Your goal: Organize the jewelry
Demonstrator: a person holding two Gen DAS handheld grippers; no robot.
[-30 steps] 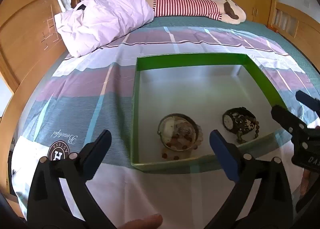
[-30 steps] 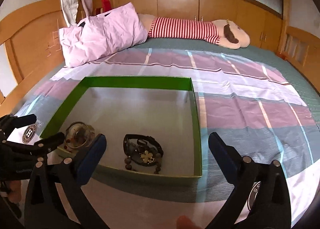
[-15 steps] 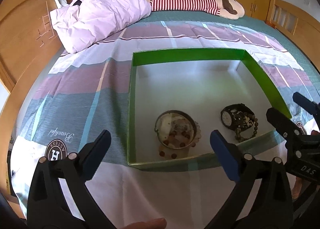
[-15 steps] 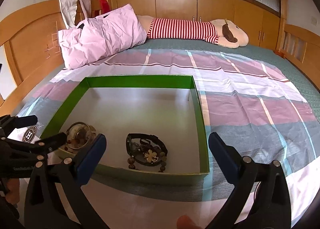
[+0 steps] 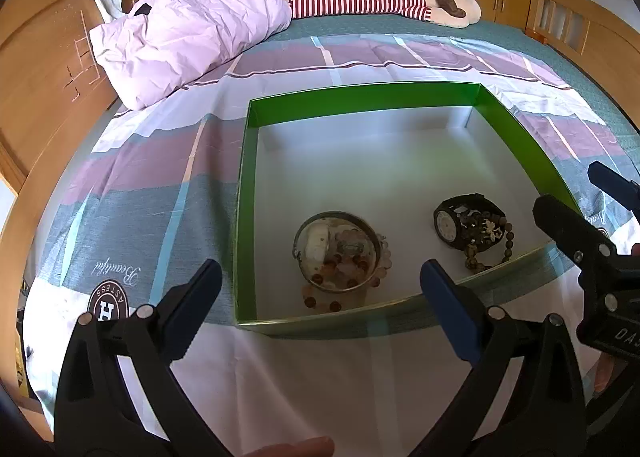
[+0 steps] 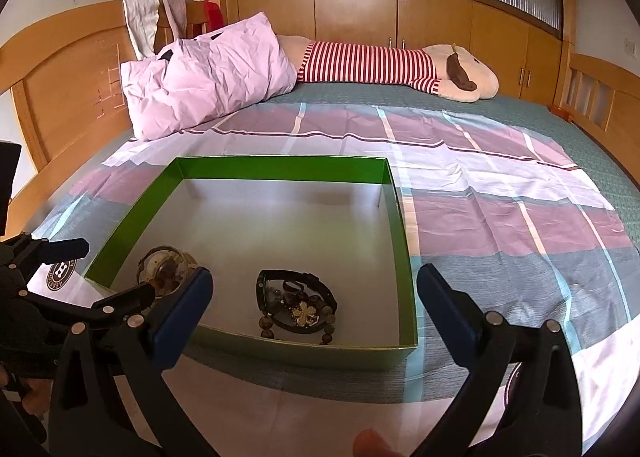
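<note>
- Jewelry sits in two clumps on the floor of the box (image 5: 520,137), both near its front wall.
- Left clump: bangle (image 5: 338,253) lying flat, ringed around a heap of pink-brown beads (image 5: 348,257); a few beads spill out past it toward the front wall.
- Right clump: black watch (image 5: 456,223) with a dark bead bracelet (image 5: 490,241) piled on and beside it. From your right camera the bracelet shows a gold clover charm (image 6: 304,312).
- The two clumps are apart, bare box floor between them.
- Box: green walls, pale grey inside, open top, resting on the bed (image 6: 500,193) on a plaid sheet (image 5: 140,185).
- Your left tongs (image 5: 320,293) are apart, holding nothing, hovering in front of the box; the bangle shows between the tips.
- Your right tongs (image 6: 314,297) are also apart and empty, hovering at the box's front right; the watch shows between the tips.
- Each tool shows at the edge of the other camera, so they sit side by side.
- A fingertip shows at the bottom edge of both views.
- Farther back: pink pillow (image 5: 188,41) at the headboard, a striped plush toy (image 6: 384,65) across the far side, wooden cabinets (image 6: 360,13) behind it.
</note>
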